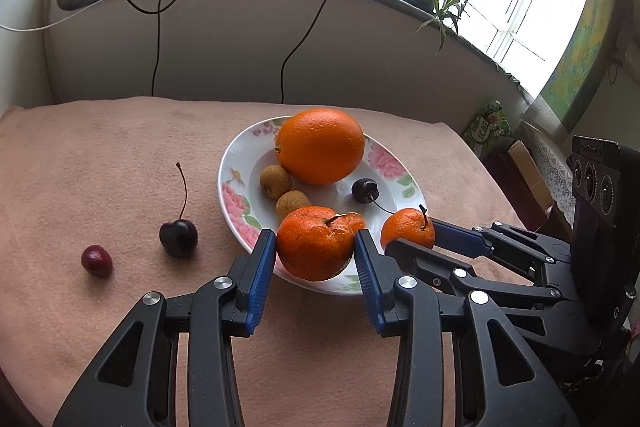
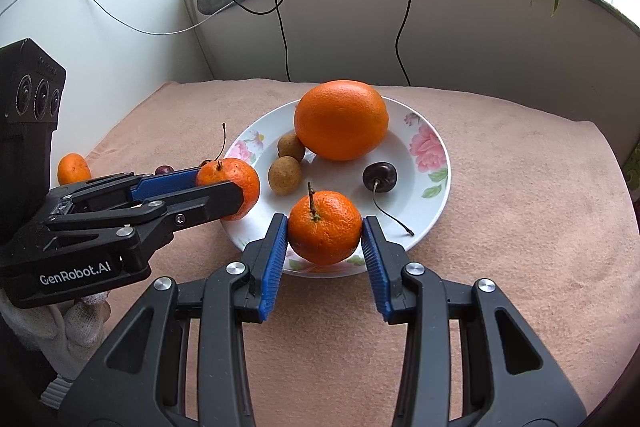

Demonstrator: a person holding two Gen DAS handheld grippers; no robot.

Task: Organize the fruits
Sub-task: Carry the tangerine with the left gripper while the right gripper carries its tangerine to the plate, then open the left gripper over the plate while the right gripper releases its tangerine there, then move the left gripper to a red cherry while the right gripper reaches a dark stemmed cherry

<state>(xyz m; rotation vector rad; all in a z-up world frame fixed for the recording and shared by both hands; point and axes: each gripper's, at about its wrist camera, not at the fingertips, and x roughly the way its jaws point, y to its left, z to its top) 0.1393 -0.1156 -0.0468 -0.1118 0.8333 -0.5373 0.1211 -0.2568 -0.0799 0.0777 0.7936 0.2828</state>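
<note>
1. Left tongs (image 1: 315,245) pinch one mandarin (image 1: 314,242) at its sides, over the flowered plate (image 1: 240,223) rim.
2. Right tongs (image 2: 325,227) clamp a second mandarin (image 2: 325,227) over my plate's near edge.
3. Both light, soft-skinned, probably bruise easily; I'd grip across the middle, gently.

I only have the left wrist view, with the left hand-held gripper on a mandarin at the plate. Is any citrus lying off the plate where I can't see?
Observer: Yes. A small mandarin lies on the cloth, left of the plate, past the left hand-held gripper and its gripped mandarin.
Operator: Is the right hand-held gripper holding squarely?
Observer: Both blue pads press the stemmed mandarin at its sides.
Operator: Where does the plate cherry stem end?
Observer: Its tip rests on the plate's near rim, right of the stemmed mandarin.
</note>
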